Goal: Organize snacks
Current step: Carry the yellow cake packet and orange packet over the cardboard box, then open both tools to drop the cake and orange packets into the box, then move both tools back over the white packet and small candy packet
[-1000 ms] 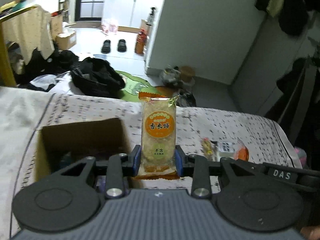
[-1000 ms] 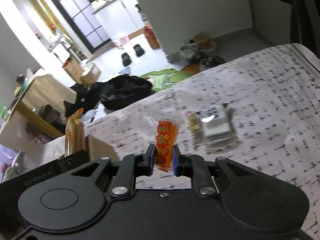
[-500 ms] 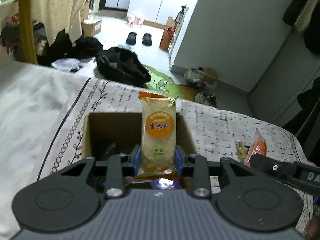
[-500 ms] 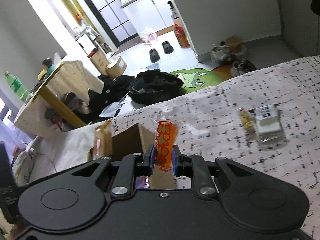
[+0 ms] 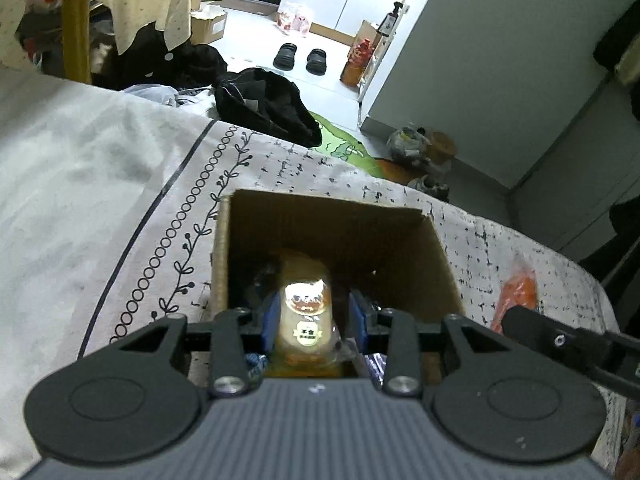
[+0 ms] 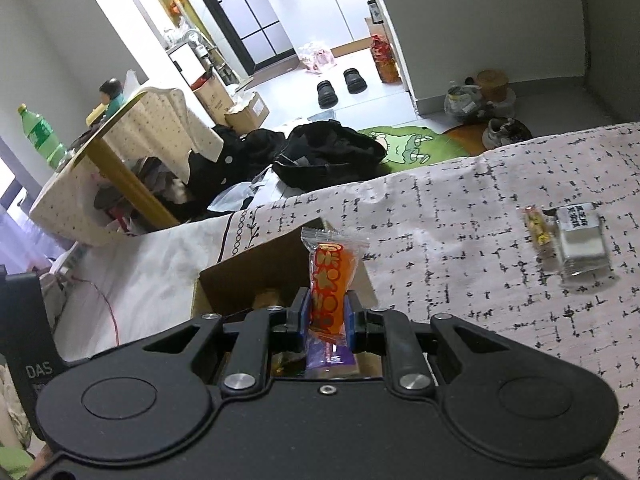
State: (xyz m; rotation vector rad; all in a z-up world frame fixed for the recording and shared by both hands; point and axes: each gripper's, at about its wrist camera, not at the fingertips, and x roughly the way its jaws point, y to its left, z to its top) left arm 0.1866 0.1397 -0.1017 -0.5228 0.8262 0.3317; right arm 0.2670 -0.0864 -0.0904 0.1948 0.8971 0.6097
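Risk here, imo, is the rice cracker packet (image 5: 306,316) hanging up. The left gripper (image 5: 314,320) has just been easing its jaws apart, and the packet leans between them with a gap on one side, so it could snag a pad or land crooked in the cardboard box (image 5: 336,232). It's a pale glossy wrapper with an orange label, tipped down into the box. The right gripper (image 6: 327,316) pinches an orange packet (image 6: 332,272) tight over the box's edge, close enough to bump.

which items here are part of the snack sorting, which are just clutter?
Job:
- rice cracker pack between the left gripper pads, tipping into the cardboard box
- orange snack packet clamped in the right gripper
- two small packets on the cloth

Clutter:
- black bag
- slippers
- green bottle
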